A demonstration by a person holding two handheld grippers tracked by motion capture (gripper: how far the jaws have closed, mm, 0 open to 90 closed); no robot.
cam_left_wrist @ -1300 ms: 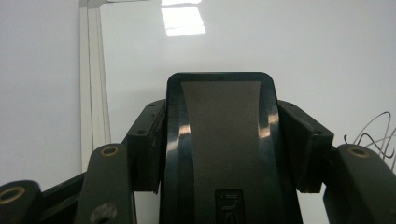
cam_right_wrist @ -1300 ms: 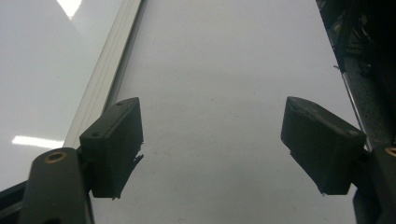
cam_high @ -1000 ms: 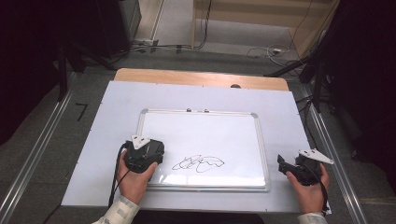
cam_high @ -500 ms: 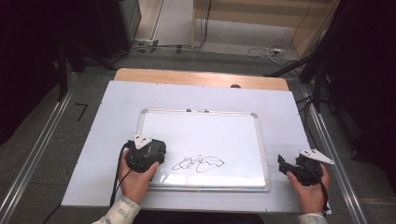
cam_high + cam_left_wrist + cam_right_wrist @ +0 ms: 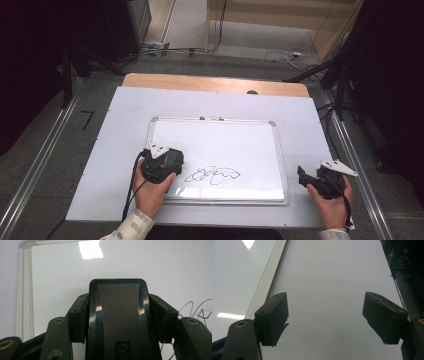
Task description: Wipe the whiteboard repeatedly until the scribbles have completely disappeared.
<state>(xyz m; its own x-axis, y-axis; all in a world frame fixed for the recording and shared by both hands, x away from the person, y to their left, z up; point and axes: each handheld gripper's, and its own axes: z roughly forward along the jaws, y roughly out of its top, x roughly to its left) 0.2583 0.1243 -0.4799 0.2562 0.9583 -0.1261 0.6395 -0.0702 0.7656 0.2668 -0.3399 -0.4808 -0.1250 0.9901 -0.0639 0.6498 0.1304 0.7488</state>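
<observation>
A white-covered table [image 5: 120,150] carries a whiteboard [image 5: 215,145]. The left gripper [image 5: 117,322], clamped on an eraser [image 5: 117,305], sits just left of the scribble [image 5: 212,175]; the right gripper [image 5: 325,317], jaws apart, waits beyond the whiteboard's right edge.

Whiteboard [image 5: 220,150] lies flat mid-frame; its upper half is bare, free to pass over. Left gripper [image 5: 161,164] with black eraser [image 5: 117,315] blocks lower-left corner. Bench [image 5: 125,115] open left, top, right; right gripper [image 5: 320,181] occupies lower-right strip.
</observation>
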